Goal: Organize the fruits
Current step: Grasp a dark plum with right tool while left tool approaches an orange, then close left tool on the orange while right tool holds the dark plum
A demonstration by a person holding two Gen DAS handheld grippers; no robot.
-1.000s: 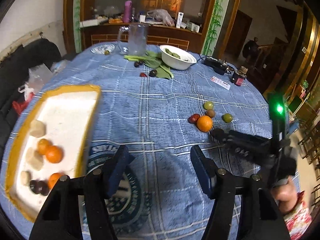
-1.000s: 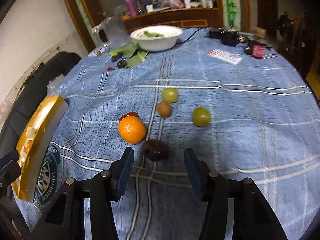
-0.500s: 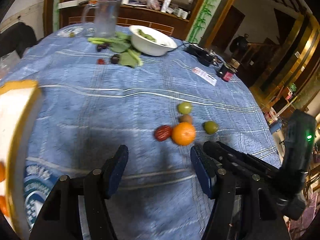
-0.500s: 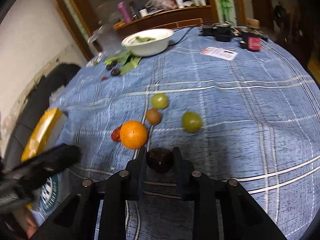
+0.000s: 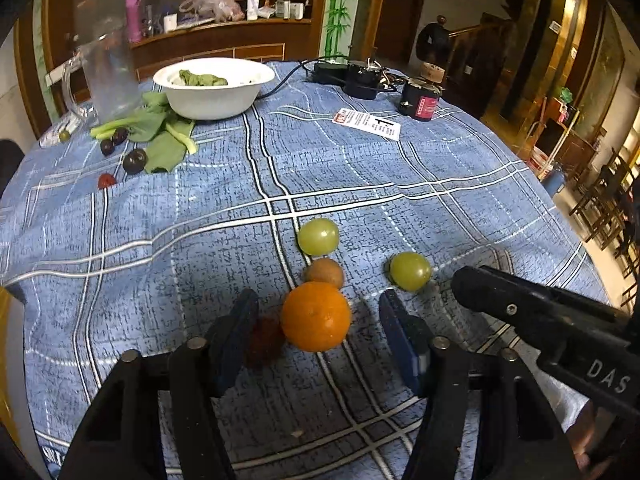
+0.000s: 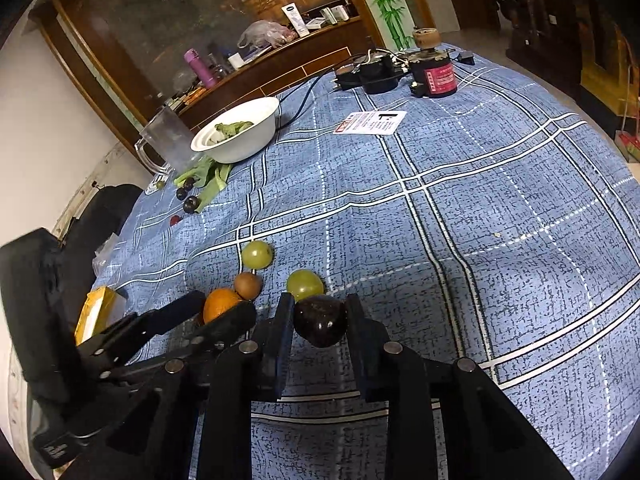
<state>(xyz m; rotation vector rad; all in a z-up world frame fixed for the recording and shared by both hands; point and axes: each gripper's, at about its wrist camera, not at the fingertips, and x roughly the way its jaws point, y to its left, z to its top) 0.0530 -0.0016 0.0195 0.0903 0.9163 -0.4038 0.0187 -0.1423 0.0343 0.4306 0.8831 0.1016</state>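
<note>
My left gripper (image 5: 316,320) is open with an orange (image 5: 316,317) between its fingers on the blue checked cloth; a red date (image 5: 264,340) lies by the left finger. Behind the orange sit a brown kiwi (image 5: 325,273) and two green fruits (image 5: 318,236) (image 5: 410,271). My right gripper (image 6: 318,322) is shut on a dark plum (image 6: 320,321), held just above the cloth. In the right wrist view the orange (image 6: 219,305), kiwi (image 6: 248,285) and green fruits (image 6: 257,254) (image 6: 305,285) lie left and ahead of it, and the left gripper's fingers (image 6: 176,316) flank the orange.
A white bowl (image 5: 214,87) with greens, a glass jug (image 5: 105,76), leaves and dark plums (image 5: 134,161) stand at the far left. A card (image 5: 366,122), a red-labelled jar (image 5: 419,100) and chargers sit far right. A yellow tray edge (image 6: 96,312) shows left.
My left gripper has swung right from the yellow tray and come down around the orange. My right gripper has closed on the dark plum and lifted it slightly.
</note>
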